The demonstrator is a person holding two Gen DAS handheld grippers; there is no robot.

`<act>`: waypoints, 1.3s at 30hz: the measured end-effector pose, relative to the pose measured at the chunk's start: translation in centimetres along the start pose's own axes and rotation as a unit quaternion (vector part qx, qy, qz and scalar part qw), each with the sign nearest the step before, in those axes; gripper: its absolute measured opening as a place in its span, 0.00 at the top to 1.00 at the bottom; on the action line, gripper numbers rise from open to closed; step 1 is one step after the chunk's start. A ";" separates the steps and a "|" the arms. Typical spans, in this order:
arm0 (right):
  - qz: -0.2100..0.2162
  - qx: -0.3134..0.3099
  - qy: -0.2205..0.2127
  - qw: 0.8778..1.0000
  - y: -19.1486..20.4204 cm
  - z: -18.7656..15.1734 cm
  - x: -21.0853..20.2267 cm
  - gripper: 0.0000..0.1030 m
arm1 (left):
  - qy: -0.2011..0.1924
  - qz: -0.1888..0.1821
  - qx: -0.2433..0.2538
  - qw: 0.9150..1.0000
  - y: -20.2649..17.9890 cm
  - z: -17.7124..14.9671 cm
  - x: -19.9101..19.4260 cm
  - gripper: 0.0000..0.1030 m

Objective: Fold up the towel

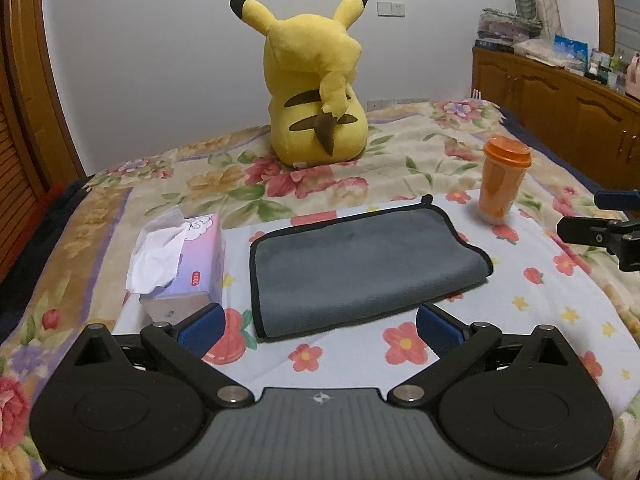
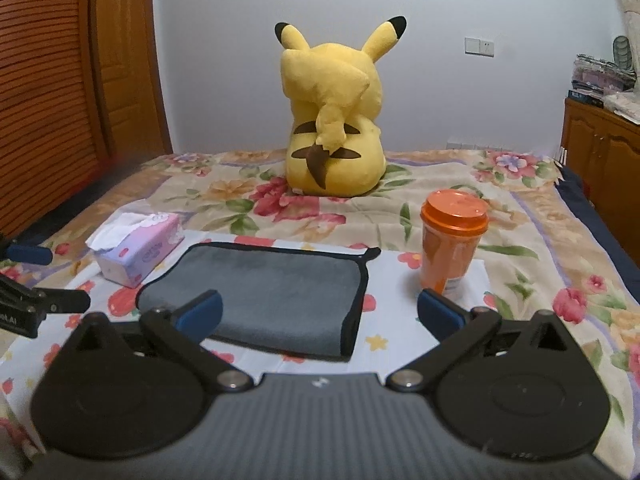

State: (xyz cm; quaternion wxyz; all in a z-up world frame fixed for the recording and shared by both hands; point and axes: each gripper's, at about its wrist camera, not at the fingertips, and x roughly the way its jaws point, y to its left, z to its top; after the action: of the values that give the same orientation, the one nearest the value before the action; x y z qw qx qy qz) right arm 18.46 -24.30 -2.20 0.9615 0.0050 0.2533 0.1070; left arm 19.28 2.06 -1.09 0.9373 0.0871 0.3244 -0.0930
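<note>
The left gripper (image 1: 318, 330) hung with its blue-padded fingers (image 1: 200, 330) spread wide and nothing between them, poised just short of the near edge of the towel; the right gripper (image 2: 318, 316) was likewise splayed and empty, its left pad (image 2: 200, 314) showing over the towel's near left corner, though whether it touched the cloth could not be told. Beneath both lay a pale sheet (image 1: 532, 300) printed with red flowers and yellow stars, spread over a floral bedspread (image 1: 224, 168) on a bed, with a plain white wall (image 2: 224, 60) behind, a slatted wooden door (image 2: 44, 92) to the left and a wooden cabinet (image 1: 560, 116) stacked with clutter to the right. A purple tissue box (image 1: 192, 256) sat just beside the towel's left edge, an orange lidded cup (image 2: 450, 244) stood upright near its far right corner, and a yellow plush toy (image 1: 316, 88) sat farther back, facing the wall; none of them lay between the fingers and the cloth. The towel (image 1: 360, 268), grey with black piping, lay flat on the sheet, already doubled over, its layered edges showing along the right side and a small loop sticking out at the far right corner
</note>
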 end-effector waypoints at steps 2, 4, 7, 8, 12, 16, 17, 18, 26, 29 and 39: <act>0.000 0.001 -0.002 1.000 0.2 -0.1 -0.7 0.00 | 0.000 0.002 0.000 1.000 -0.3 -0.2 -0.7 0.00; 0.000 0.002 -0.003 1.000 0.4 -0.2 -1.4 0.00 | 0.000 0.003 -0.004 1.000 -0.5 -0.4 -1.5 0.00; 0.001 0.001 -0.005 1.000 0.7 -0.4 -2.4 0.00 | -0.001 0.005 -0.011 1.000 -0.7 -1.1 -2.7 0.00; 0.002 0.001 -0.006 1.000 0.9 -0.5 -2.8 0.00 | 0.000 0.007 -0.010 1.000 -0.8 -1.4 -3.1 0.00; 0.004 -0.006 -0.007 1.000 1.4 -0.9 -3.9 0.00 | -0.003 0.013 -0.010 1.000 -0.9 -2.4 -4.5 0.00; 0.006 -0.003 -0.008 1.000 1.7 -1.3 -4.9 0.00 | -0.004 0.013 -0.026 1.000 -0.8 -3.5 -5.9 0.00; 0.005 -0.002 -0.007 1.000 1.8 -1.5 -5.2 0.00 | -0.006 0.014 -0.031 0.999 -0.8 -3.7 -6.3 0.00; 0.005 -0.001 -0.006 1.000 1.9 -1.7 -5.4 0.00 | -0.006 0.013 -0.034 0.999 -0.8 -4.0 -6.6 0.00; 0.004 0.001 0.002 1.000 2.8 -3.4 -6.9 0.00 | -0.011 0.014 -0.037 0.999 -2.1 -5.5 -8.1 0.00; 0.005 0.003 0.004 1.000 3.1 -4.0 -7.4 0.00 | -0.009 0.011 -0.038 0.999 -2.7 -6.2 -8.3 0.00; 0.004 0.009 0.011 1.000 4.0 -5.6 -8.9 0.00 | 0.000 -0.002 -0.045 0.999 -4.4 -8.2 -9.0 0.00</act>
State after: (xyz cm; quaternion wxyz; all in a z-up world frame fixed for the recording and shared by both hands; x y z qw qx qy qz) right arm 7.40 -22.50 -2.52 0.9580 0.0131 0.2652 0.1087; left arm 6.47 0.73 -2.32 0.9401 0.0441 0.3283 -0.0802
